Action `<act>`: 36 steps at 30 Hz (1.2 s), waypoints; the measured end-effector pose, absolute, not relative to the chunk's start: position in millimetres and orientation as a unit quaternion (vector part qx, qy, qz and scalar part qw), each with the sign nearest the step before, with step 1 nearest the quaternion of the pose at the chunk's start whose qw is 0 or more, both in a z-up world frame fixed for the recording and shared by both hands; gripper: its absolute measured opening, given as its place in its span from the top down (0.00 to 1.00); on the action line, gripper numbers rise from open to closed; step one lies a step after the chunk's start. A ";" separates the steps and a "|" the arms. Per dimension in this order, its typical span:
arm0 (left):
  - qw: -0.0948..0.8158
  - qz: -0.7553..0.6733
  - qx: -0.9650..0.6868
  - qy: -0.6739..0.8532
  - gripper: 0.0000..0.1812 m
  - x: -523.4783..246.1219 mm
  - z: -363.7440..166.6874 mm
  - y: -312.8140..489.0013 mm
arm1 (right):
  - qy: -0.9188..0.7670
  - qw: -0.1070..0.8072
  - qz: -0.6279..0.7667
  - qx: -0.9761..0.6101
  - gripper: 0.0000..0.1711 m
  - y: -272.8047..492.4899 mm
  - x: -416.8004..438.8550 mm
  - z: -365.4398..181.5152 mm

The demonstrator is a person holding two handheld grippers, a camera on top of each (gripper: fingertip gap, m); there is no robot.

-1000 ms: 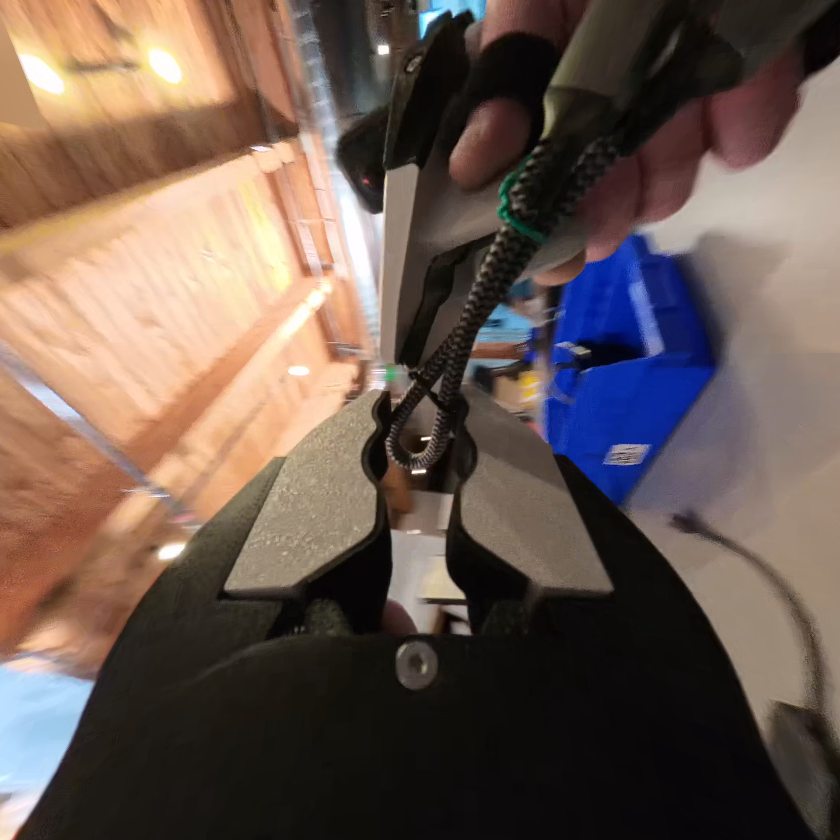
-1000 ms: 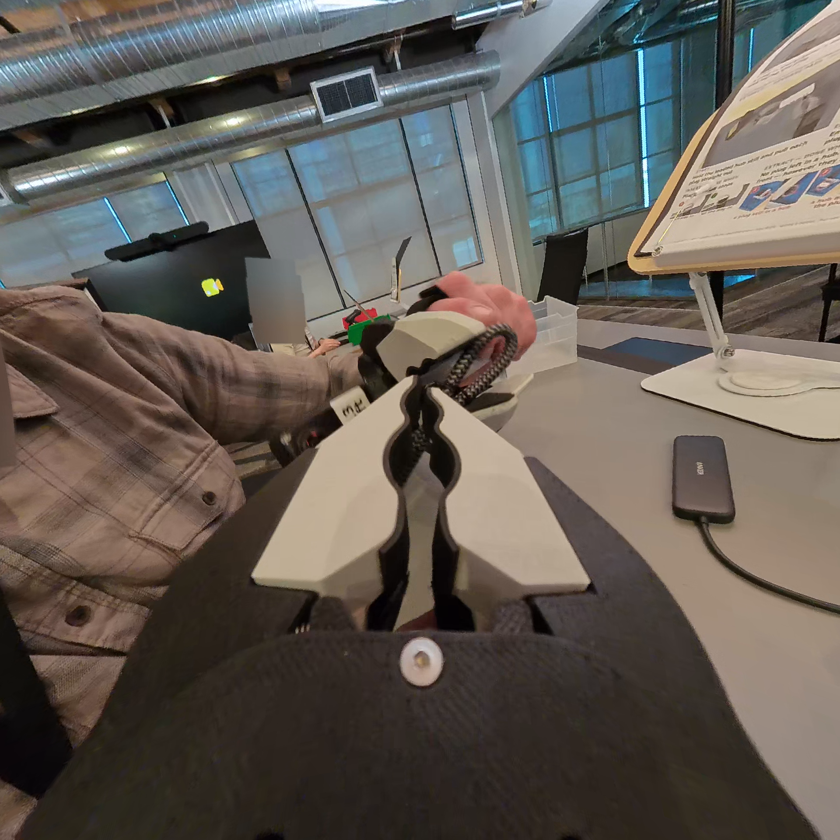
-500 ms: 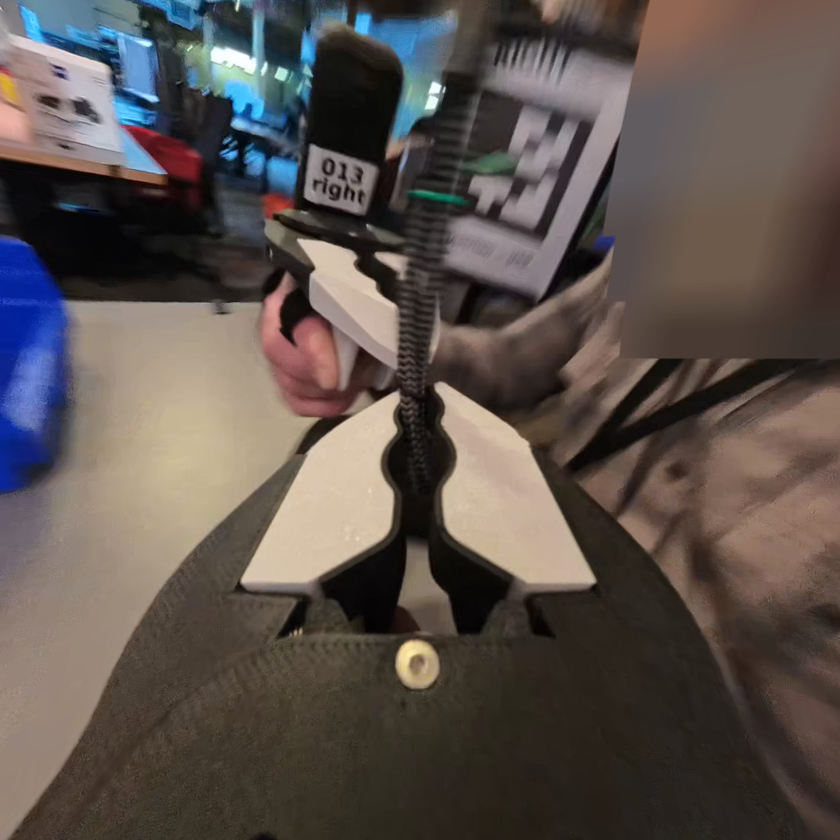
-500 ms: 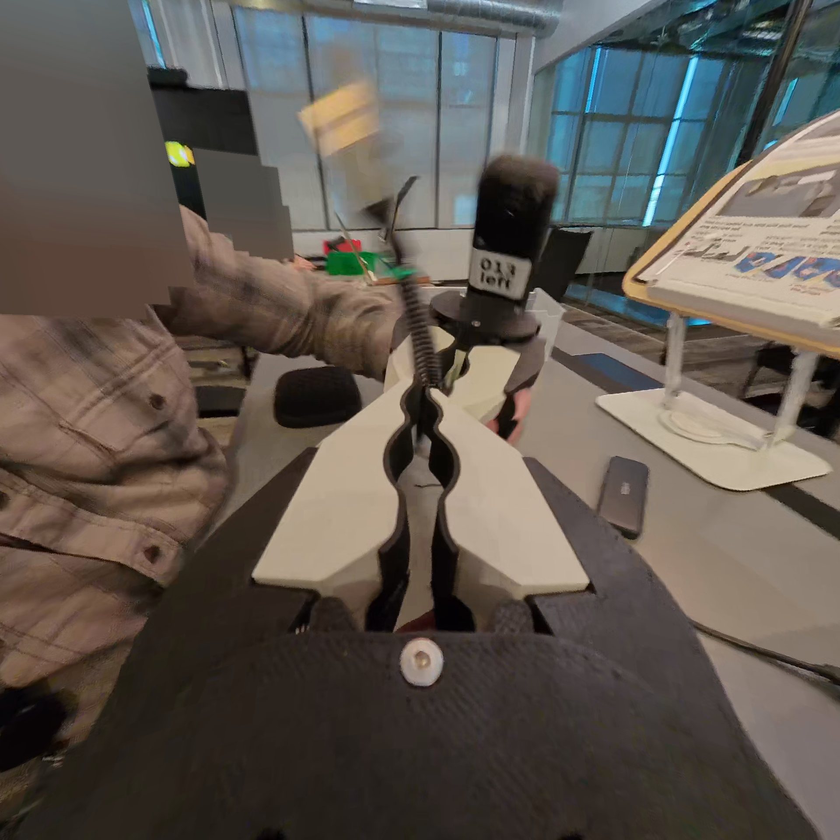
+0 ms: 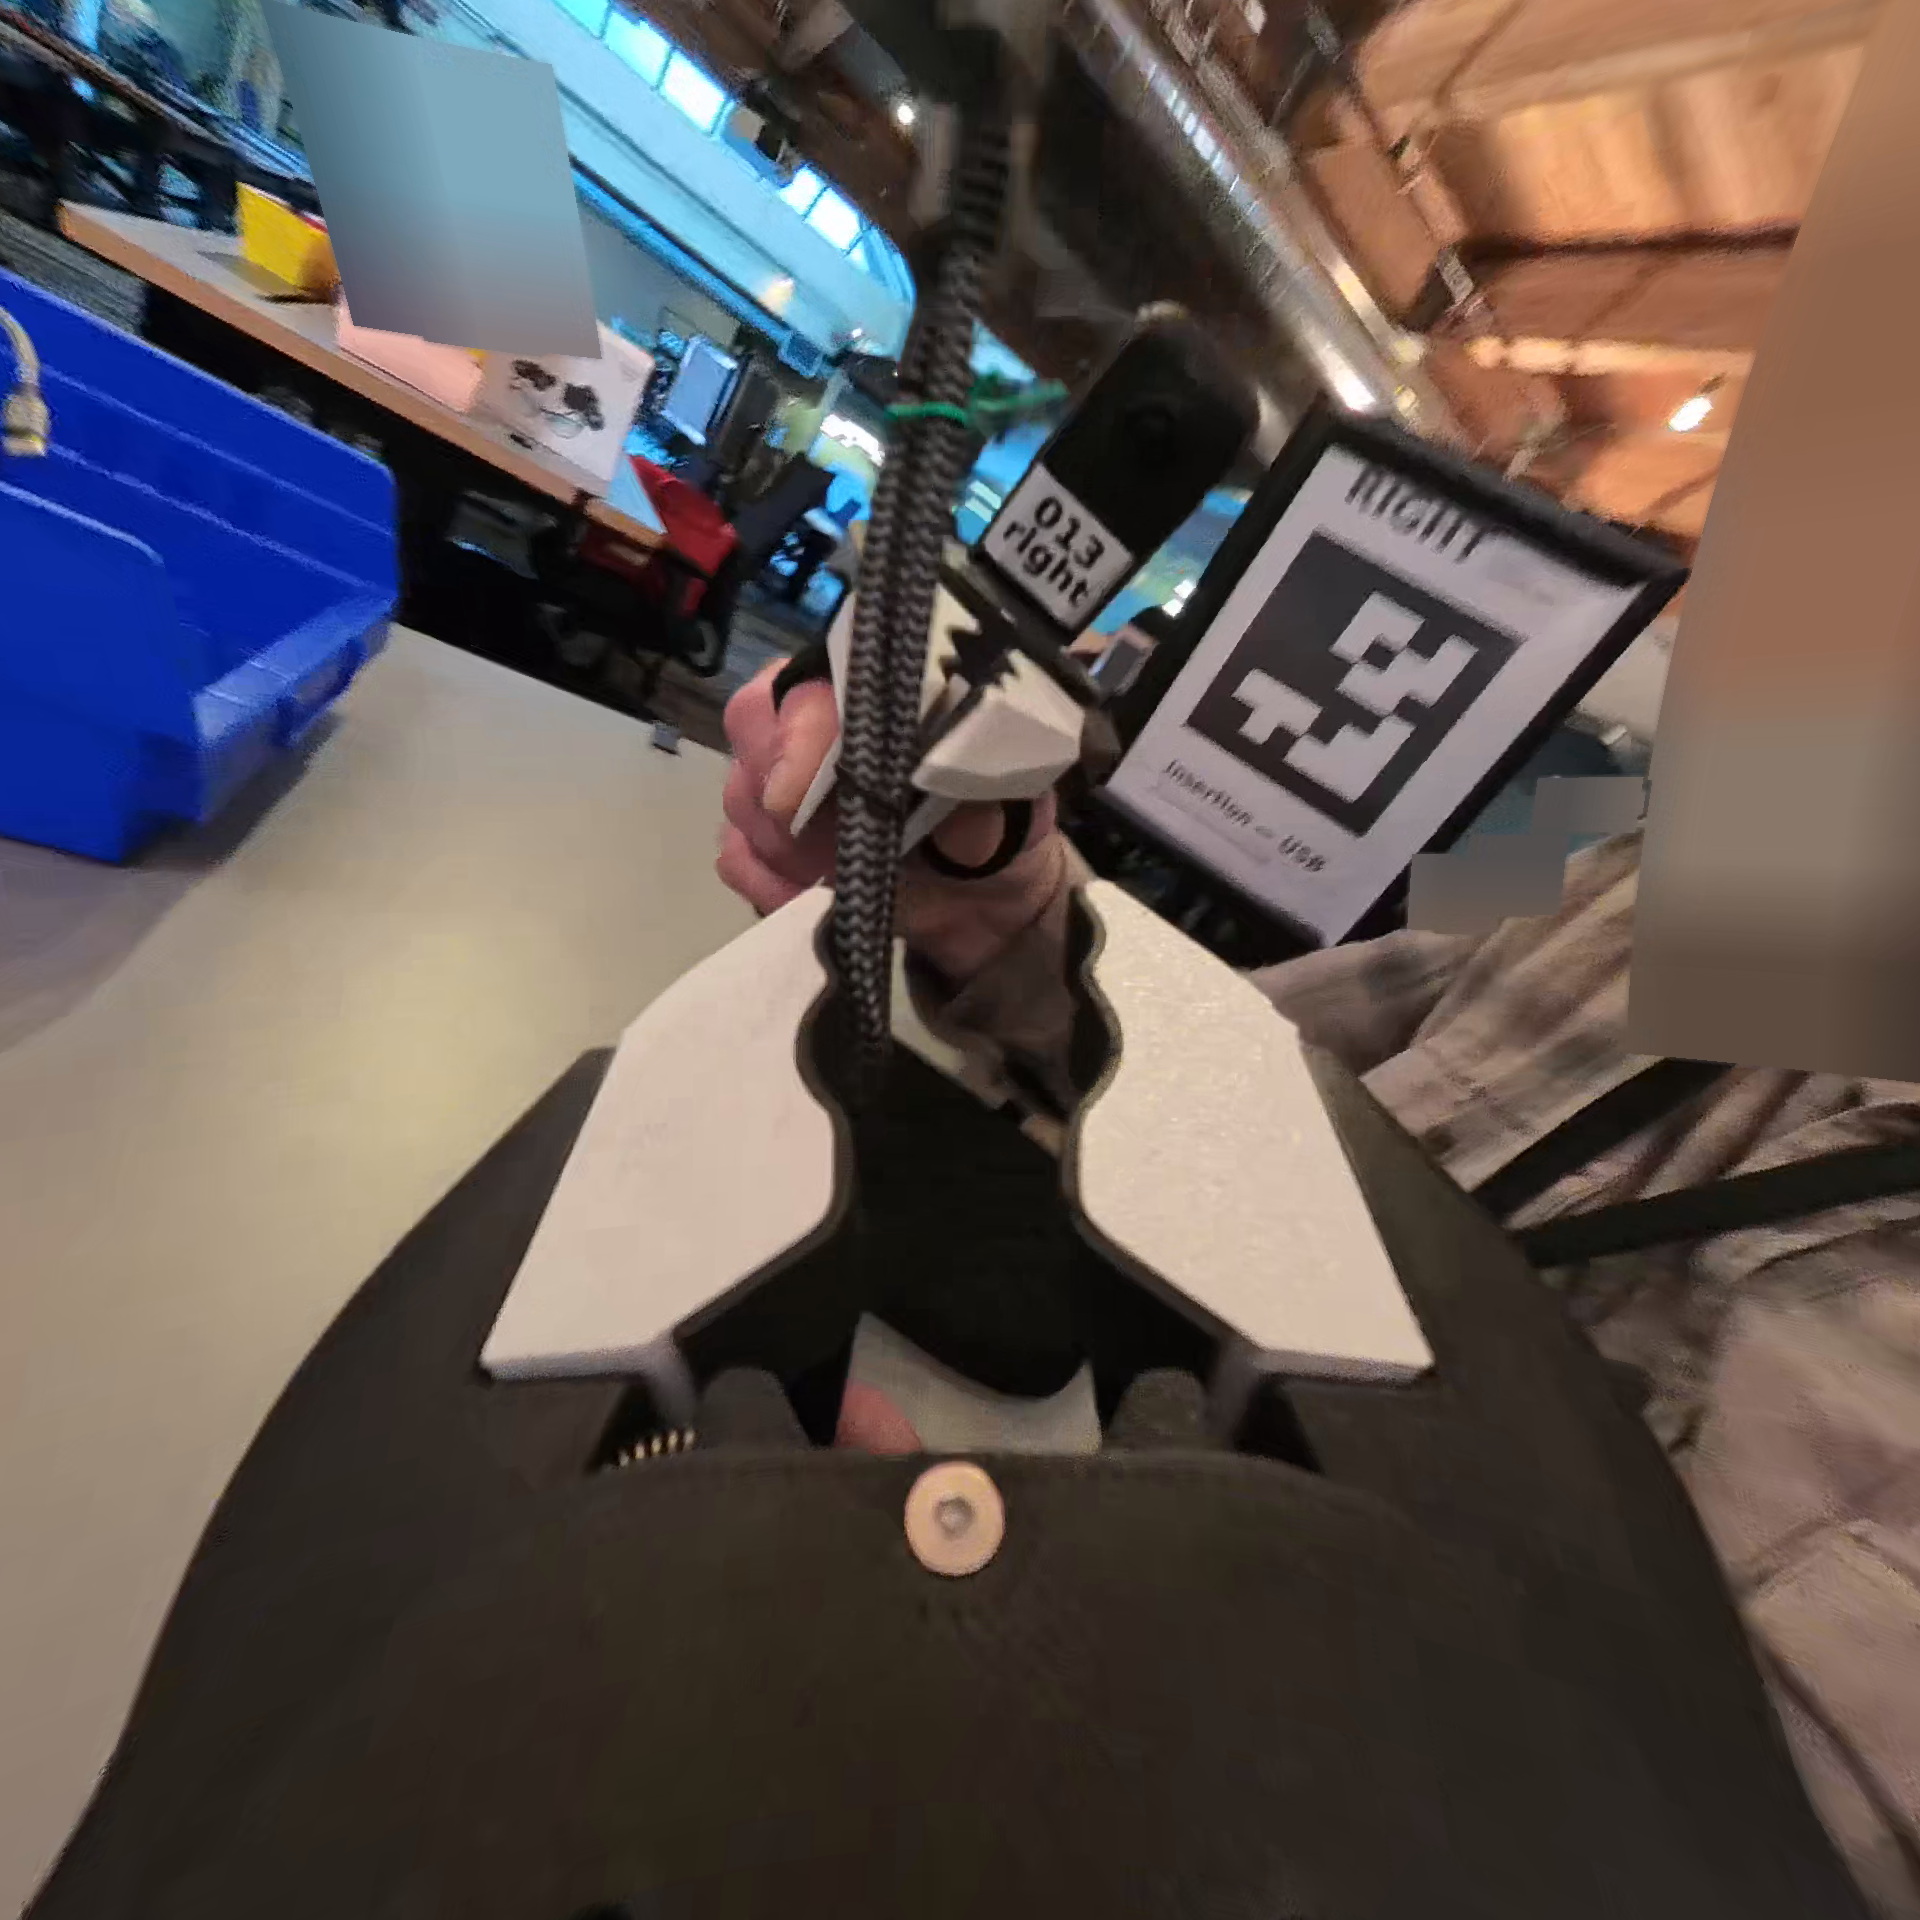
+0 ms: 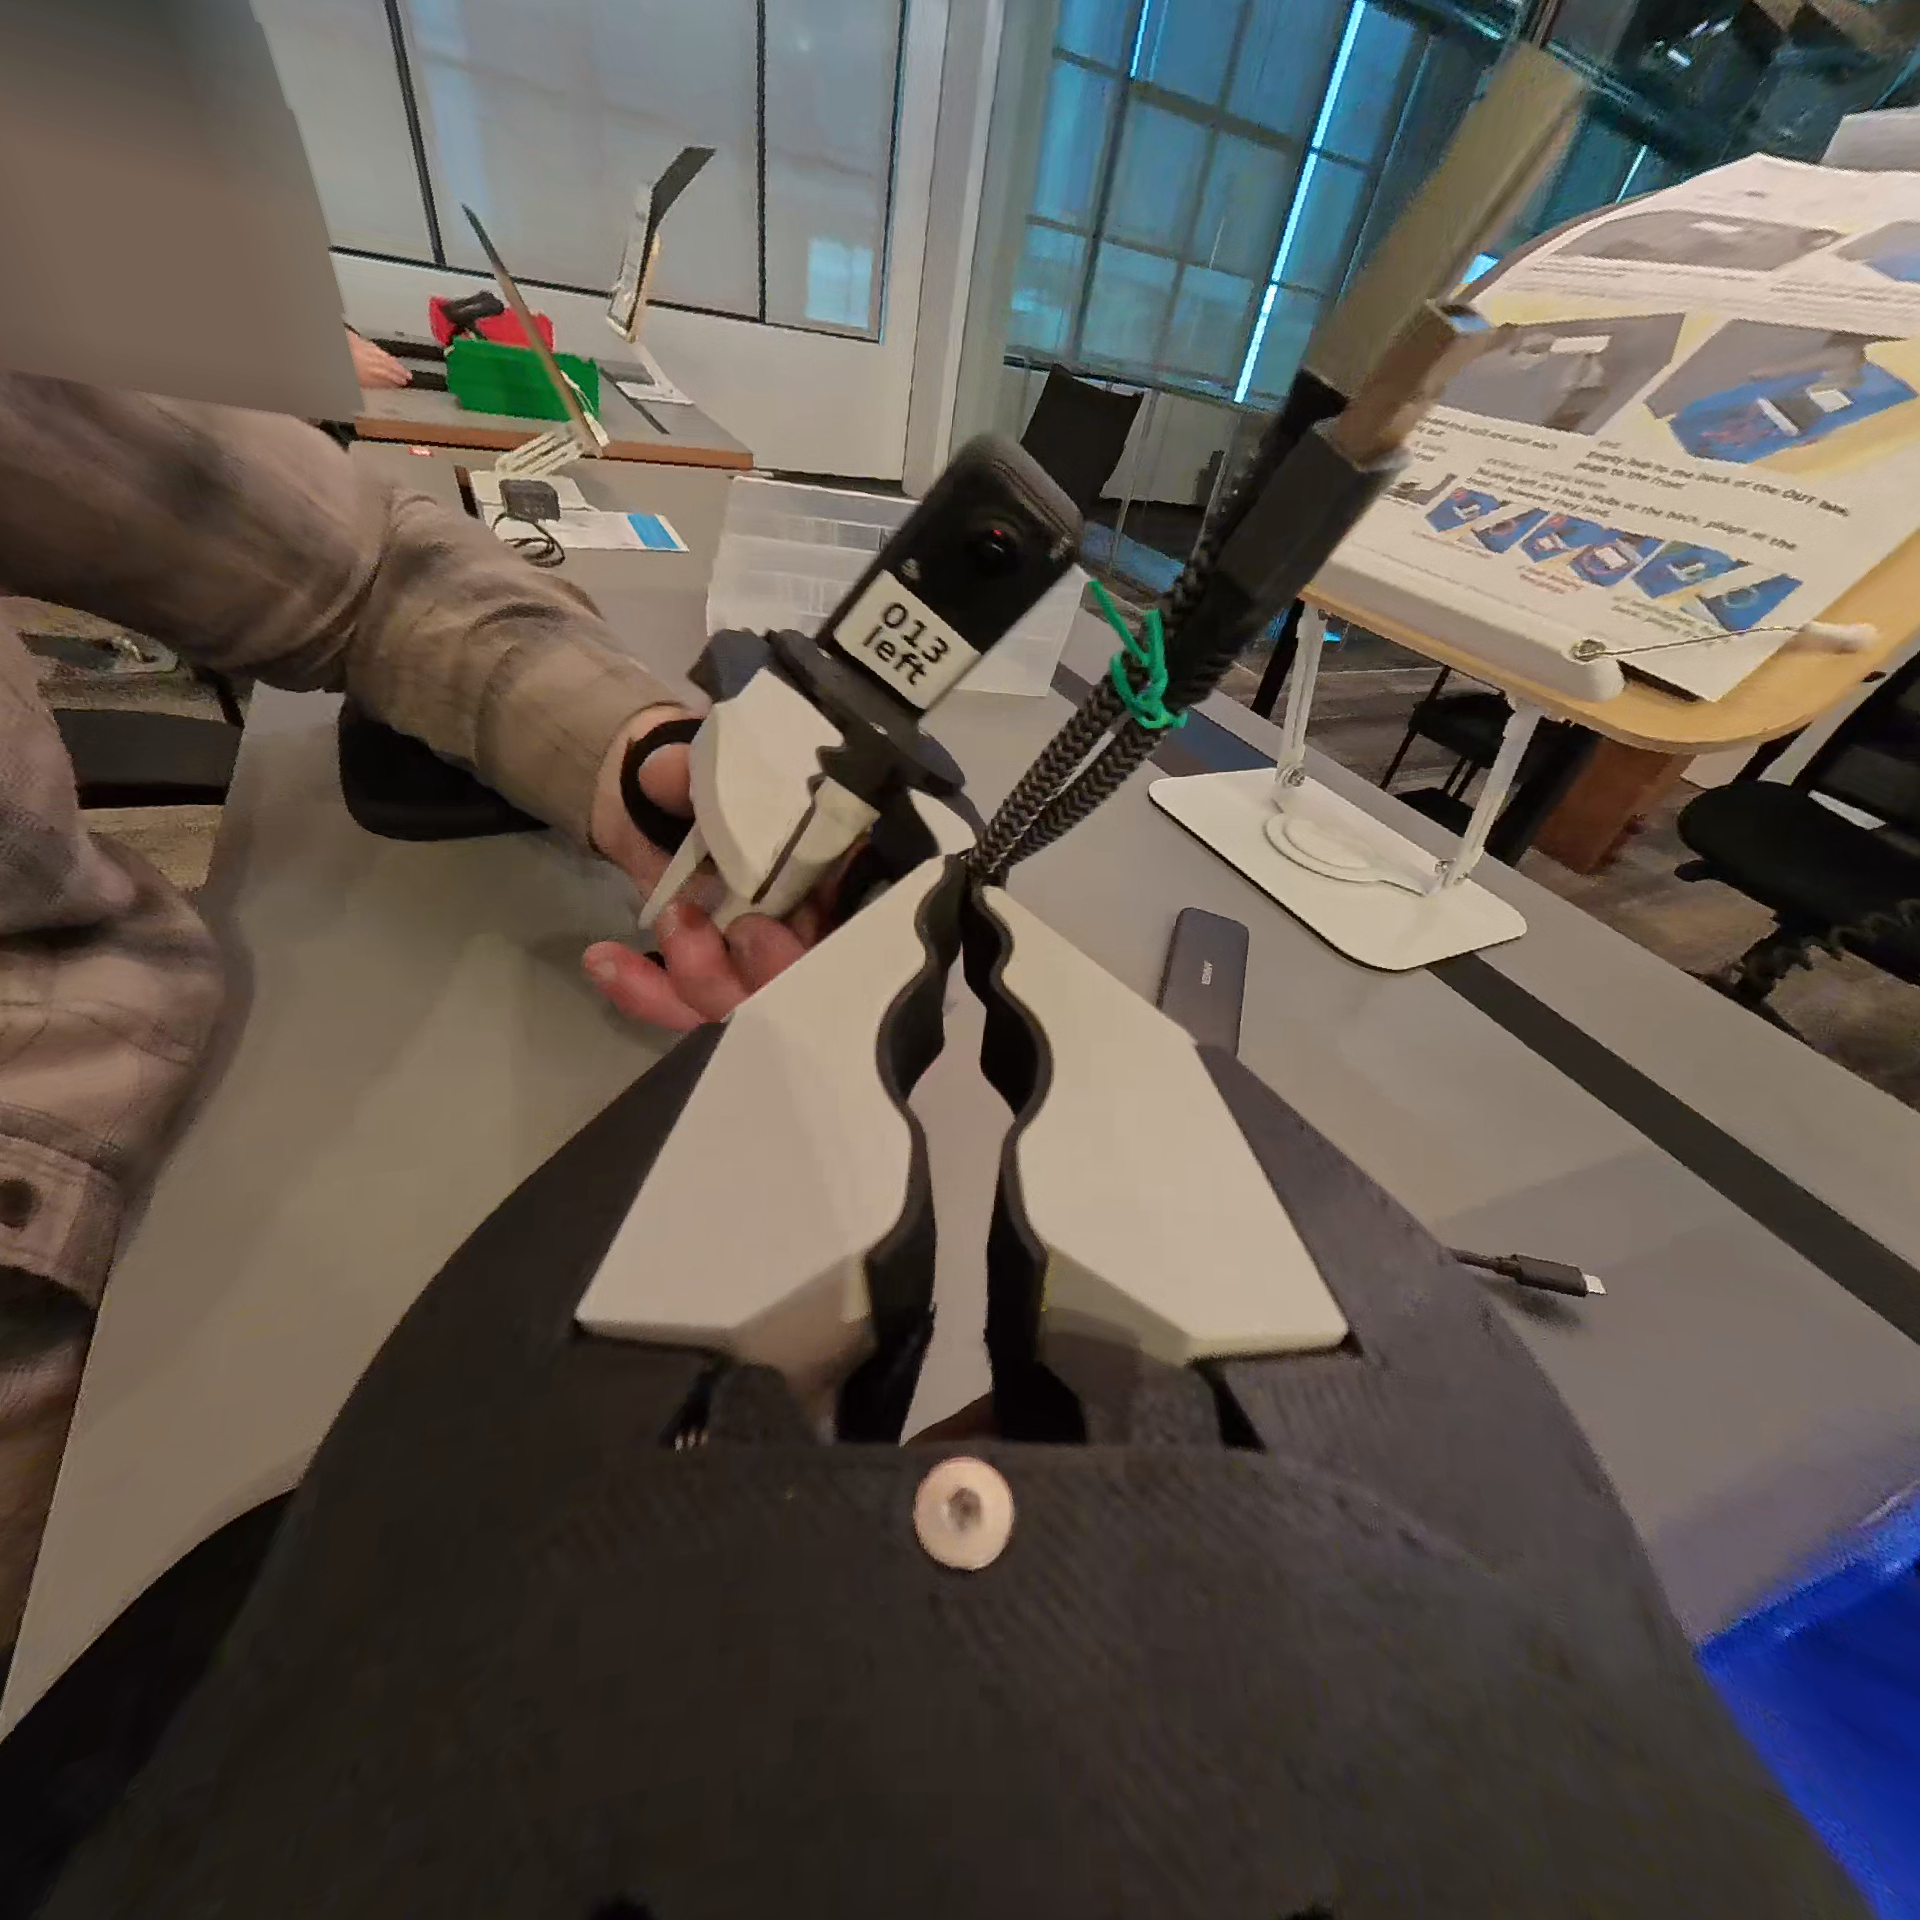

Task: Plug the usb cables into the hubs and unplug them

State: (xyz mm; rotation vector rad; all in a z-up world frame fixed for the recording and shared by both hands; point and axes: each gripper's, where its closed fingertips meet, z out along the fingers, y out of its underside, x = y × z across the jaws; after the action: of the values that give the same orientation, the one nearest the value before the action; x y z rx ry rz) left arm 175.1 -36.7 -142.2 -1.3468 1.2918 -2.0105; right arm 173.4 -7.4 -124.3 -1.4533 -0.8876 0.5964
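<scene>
A black-and-white braided usb cable (image 6: 1070, 769), folded double and tied with a green twist tie, stands up from my right gripper (image 6: 966, 883), which is shut on its looped end. Its plugs (image 6: 1382, 405) point up to the right. My left gripper (image 5: 956, 935) is open. The cable (image 5: 883, 623) runs up past its left finger and the right gripper's tip sits in the gap. The two grippers face each other above the table. A dark grey hub (image 6: 1205, 977) lies on the table beyond the right gripper, with its lead's plug (image 6: 1538, 1273) to the right.
A blue bin (image 5: 156, 623) stands on the grey table at the left, with a silver plug (image 5: 21, 405) hanging at its edge. A white stand (image 6: 1351, 862) holding a printed sheet is behind the hub. A person's sleeve (image 6: 364, 582) reaches in from the left. My two grippers' fingertips are within a few centimetres of each other.
My left gripper was shut on the braided cable and has opened. The right gripper keeps its hold. The cable bundle now leans up to the right and both views have swung.
</scene>
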 end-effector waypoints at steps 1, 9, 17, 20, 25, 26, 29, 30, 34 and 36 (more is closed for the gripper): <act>0.222 -0.699 -0.479 0.482 0.78 173.5 -144.7 -39.8 | -0.383 0.620 0.267 -0.630 1.00 -8.7 173.3 -123.5; 0.339 -0.552 -0.475 0.595 0.75 169.8 -156.7 -49.3 | -0.362 0.608 0.260 -0.657 1.00 -2.2 175.9 -129.6; 0.529 -0.337 -0.424 0.653 0.73 160.2 -156.2 -24.6 | -0.332 0.610 0.308 -0.650 1.00 -6.7 180.4 -120.8; 0.666 -0.136 -0.283 0.676 0.64 150.8 -133.0 -6.1 | -0.333 0.594 0.338 -0.649 1.00 -11.0 177.0 -120.2; 0.695 0.022 -0.080 0.714 0.58 161.5 -101.5 -11.4 | -0.338 0.569 0.365 -0.655 1.00 -13.1 168.0 -124.7; 0.678 0.035 -0.050 0.733 0.60 165.9 -105.0 -13.7 | -0.344 0.566 0.364 -0.655 1.00 -14.4 165.3 -125.9; 0.626 0.037 -0.048 0.777 0.73 178.0 -119.3 -3.2 | -0.359 0.564 0.359 -0.651 1.00 -18.7 157.3 -126.7; 0.609 0.016 -0.053 0.791 0.78 179.0 -124.7 -3.3 | -0.364 0.565 0.354 -0.650 1.00 -19.6 155.8 -126.7; 0.603 -0.051 -0.090 0.791 0.87 181.5 -122.3 -8.4 | -0.373 0.579 0.340 -0.640 1.00 -23.0 156.8 -121.8; 0.592 -0.096 -0.131 0.789 0.88 182.8 -124.6 -9.4 | -0.383 0.583 0.326 -0.638 1.00 -23.8 158.4 -121.3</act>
State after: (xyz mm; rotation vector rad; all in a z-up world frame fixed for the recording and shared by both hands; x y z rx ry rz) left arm 182.8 -9.4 -124.6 -0.3050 1.8360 -0.2241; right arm 158.4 -23.8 -121.3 -1.4902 -0.8930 0.7603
